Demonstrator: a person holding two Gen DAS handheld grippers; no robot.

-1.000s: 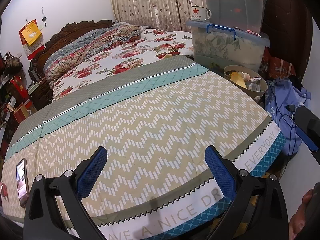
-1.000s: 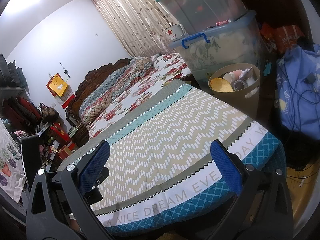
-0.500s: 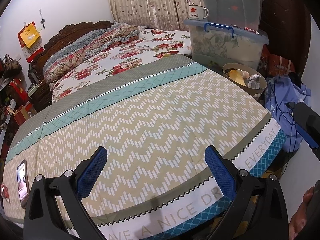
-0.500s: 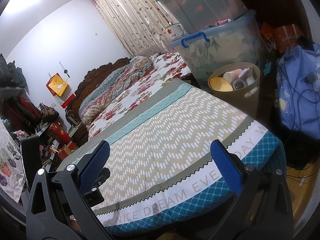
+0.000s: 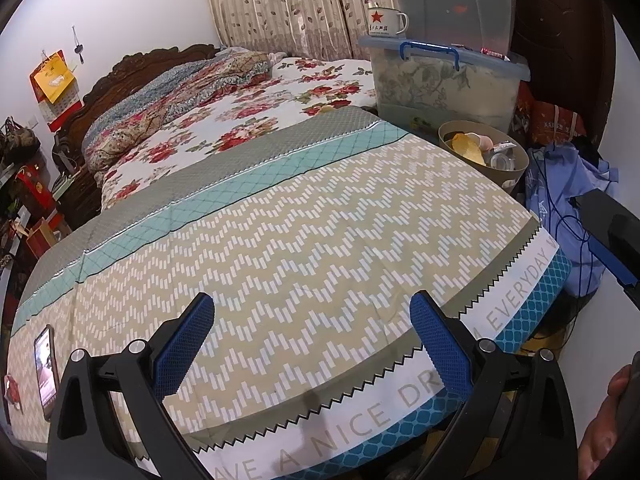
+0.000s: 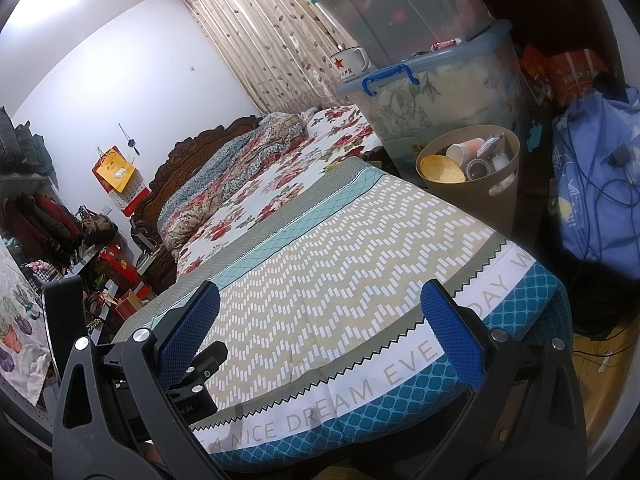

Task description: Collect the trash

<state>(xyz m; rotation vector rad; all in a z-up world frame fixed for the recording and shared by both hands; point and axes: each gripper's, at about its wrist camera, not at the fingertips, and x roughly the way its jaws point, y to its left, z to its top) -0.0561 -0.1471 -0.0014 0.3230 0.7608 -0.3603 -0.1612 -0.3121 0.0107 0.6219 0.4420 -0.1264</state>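
A tan waste bin [image 6: 480,184] stands on the floor beside the bed's far right corner, holding a yellow bowl, paper cups and plastic lids; it also shows in the left wrist view [image 5: 482,152]. My left gripper [image 5: 310,344] is open and empty over the foot of the bed. My right gripper [image 6: 320,326] is open and empty, also at the foot of the bed, to the right of the left one. No loose trash shows on the patterned bed cover [image 5: 304,236].
A phone [image 5: 44,364] lies on the cover at the left edge. Stacked plastic storage boxes [image 5: 444,80] with a star mug [image 5: 384,20] stand behind the bin. A blue cloth with cables [image 6: 600,184] lies right of the bin. Clutter lines the left wall.
The left gripper has drawn back slightly, so the bed and bin sit a little farther off. The right gripper has hardly moved. Both stay open.
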